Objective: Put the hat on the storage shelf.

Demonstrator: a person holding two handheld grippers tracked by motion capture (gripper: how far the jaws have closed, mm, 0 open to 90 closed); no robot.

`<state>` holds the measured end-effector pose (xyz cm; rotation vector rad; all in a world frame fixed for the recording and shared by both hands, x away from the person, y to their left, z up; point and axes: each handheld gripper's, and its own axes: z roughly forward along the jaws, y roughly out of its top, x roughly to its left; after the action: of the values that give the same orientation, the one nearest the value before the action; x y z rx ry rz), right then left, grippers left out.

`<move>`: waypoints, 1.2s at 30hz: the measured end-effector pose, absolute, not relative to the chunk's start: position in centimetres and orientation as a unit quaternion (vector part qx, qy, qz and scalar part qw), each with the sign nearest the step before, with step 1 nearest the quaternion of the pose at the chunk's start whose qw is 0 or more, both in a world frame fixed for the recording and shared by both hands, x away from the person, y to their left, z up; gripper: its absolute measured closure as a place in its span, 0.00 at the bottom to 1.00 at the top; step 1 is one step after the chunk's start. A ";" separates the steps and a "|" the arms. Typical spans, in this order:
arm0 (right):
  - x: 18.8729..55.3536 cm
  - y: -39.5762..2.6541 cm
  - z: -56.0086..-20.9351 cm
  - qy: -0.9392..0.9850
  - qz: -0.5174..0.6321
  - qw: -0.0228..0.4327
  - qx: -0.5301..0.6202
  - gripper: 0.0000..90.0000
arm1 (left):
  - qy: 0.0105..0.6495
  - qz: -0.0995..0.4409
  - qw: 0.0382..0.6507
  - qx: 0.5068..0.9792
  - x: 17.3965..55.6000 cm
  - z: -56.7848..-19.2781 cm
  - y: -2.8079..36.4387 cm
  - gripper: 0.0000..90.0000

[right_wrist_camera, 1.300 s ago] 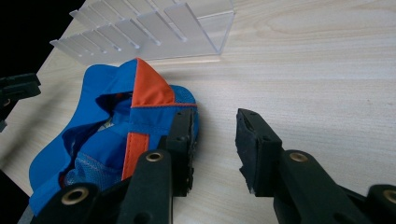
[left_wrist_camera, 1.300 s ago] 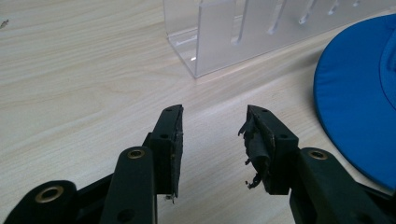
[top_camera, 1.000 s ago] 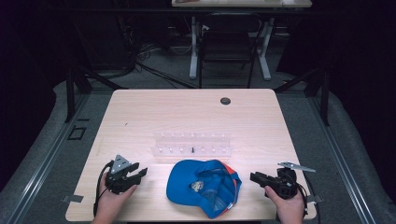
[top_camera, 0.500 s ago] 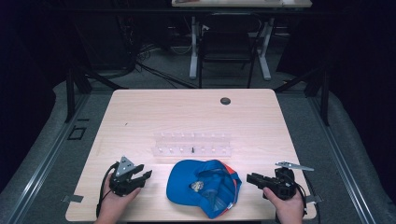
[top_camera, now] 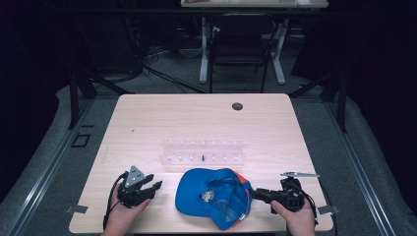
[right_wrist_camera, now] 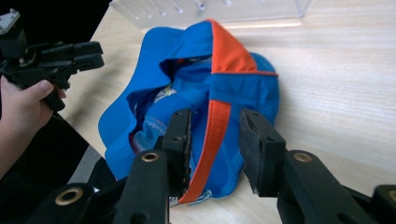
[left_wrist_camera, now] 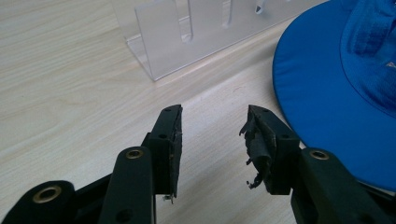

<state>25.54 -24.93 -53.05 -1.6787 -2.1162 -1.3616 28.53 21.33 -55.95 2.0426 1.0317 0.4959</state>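
A blue cap [top_camera: 216,196] with orange trim lies crumpled near the table's front edge. My left gripper [top_camera: 153,183] rests on the table just left of it, open and holding nothing. In the left gripper view the open jaws [left_wrist_camera: 215,126] point at bare wood, with the cap's brim [left_wrist_camera: 327,93] to their right. My right gripper [top_camera: 255,193] reaches the cap's right edge. In the right gripper view its open jaws [right_wrist_camera: 215,126] stand on either side of the cap's orange strip [right_wrist_camera: 219,121]. The left gripper [right_wrist_camera: 93,53] appears at the upper left there.
A clear acrylic rack [top_camera: 202,151] with slots stands just behind the cap, also seen close up [left_wrist_camera: 187,32]. A small dark peg [top_camera: 203,158] sits in it. A black round grommet [top_camera: 237,106] lies near the far edge. Chair legs and cables are beyond the table.
My right gripper has slid left until its jaws reach the cap's edge. My left gripper has shifted slightly right toward the cap. The cap has not moved.
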 end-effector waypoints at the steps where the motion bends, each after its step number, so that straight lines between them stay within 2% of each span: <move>1: 25.6 -24.8 -53.1 -0.699 -0.448 0.062 -0.554 0.71 | 0.407 0.194 0.390 0.803 28.5 -56.0 21.3 0.62; 22: 26.1 -23.3 -55.3 -0.731 -0.410 0.121 -0.532 0.68 | 0.406 0.196 0.389 0.803 28.5 -56.0 21.3 0.62; 27: 26.2 -23.0 -55.6 -0.731 -0.410 0.135 -0.528 0.71 | 0.406 0.196 0.389 0.803 28.5 -56.0 21.3 0.62; 36: 26.2 -22.9 -55.6 -0.730 -0.410 0.142 -0.528 0.83 | 0.406 0.198 0.387 0.804 28.5 -56.0 21.3 0.62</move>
<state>26.19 -22.93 -55.61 -1.5248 -2.1065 -1.1819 28.55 21.31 -56.00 2.0455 1.0329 0.5038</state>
